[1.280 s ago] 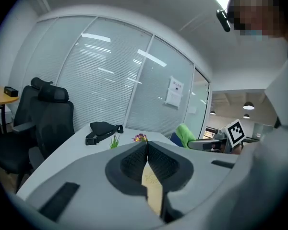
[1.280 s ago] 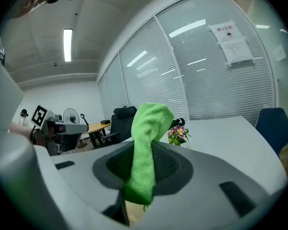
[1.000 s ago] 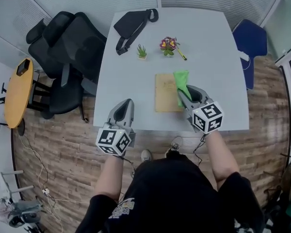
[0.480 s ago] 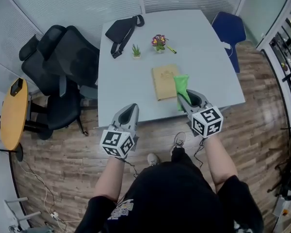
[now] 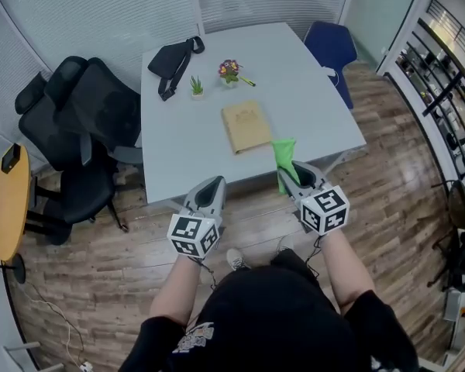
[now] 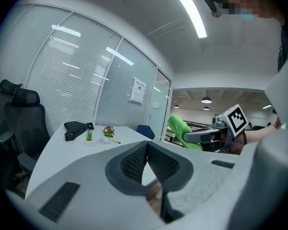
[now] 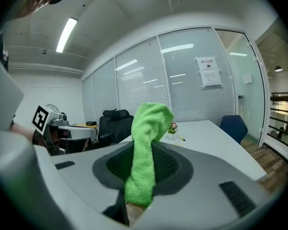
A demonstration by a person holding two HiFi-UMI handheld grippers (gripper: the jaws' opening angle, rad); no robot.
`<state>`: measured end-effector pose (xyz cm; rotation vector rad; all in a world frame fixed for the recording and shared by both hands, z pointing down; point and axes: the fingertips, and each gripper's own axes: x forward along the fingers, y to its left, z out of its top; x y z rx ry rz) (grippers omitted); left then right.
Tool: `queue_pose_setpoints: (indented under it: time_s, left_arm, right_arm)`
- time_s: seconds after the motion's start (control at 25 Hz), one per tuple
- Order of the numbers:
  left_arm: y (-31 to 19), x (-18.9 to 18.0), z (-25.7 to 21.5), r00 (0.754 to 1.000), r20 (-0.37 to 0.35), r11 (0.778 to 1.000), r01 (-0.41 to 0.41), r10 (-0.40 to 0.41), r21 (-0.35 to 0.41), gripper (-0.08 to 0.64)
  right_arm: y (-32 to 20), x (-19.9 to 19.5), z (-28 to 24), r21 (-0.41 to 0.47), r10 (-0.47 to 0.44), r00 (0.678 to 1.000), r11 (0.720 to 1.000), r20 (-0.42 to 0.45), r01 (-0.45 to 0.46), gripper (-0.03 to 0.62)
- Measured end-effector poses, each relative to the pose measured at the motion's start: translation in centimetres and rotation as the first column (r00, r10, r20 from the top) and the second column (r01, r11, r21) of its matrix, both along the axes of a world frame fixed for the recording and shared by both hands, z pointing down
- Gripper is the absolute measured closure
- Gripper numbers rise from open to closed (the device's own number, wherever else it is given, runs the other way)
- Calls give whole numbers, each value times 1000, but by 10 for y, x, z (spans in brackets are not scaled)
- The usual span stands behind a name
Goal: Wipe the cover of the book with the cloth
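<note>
Green cloth (image 7: 146,147) was pinched in the right gripper (image 5: 294,178); the left gripper (image 5: 208,194), pressed together, held nothing beside the table (image 5: 178,149).

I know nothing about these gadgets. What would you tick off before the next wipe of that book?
1. Cloth pinched in the right gripper: ok.
2. Left gripper shut and empty: ok.
3. Book lying flat on the table, cover bare: ok.
4. Cloth touching the book: not ok; it is held apart from it, toward the table's near edge.
5. Flower pot and small plant clear of the book: ok.
6. Cover clean: cannot tell.
</note>
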<state>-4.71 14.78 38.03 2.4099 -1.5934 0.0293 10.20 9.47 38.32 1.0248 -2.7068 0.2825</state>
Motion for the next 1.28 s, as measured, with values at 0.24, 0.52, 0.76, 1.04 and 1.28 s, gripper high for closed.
queue_pose_setpoints:
  time_s: [0.24,0.52,0.76,1.04,1.28]
  left_arm:
    - [29,20,-9,998,9,998,54,-54,17,554]
    - [65,79,-9,990,-18,991,137,-137,2,555]
    - [95,128,-5,986,-4,986,166,-166,0,555]
    - [108,147,-13,984,22,984,175,-176,18,554]
    - [109,154,-17,984,29,984,177,-178,28,554]
  right_arm:
    - [23,11,-10,28,-68,998,997,-1,68,494]
    - [53,60,-13,31,-144,989,989,23,144,494]
    - [78,100,-8,31,-173,983,985,59,171,494]
    - [93,118,-8,35,-186,980,982,71,184,494]
    - [95,124,-10,40,-195,978,981,69,192,495]
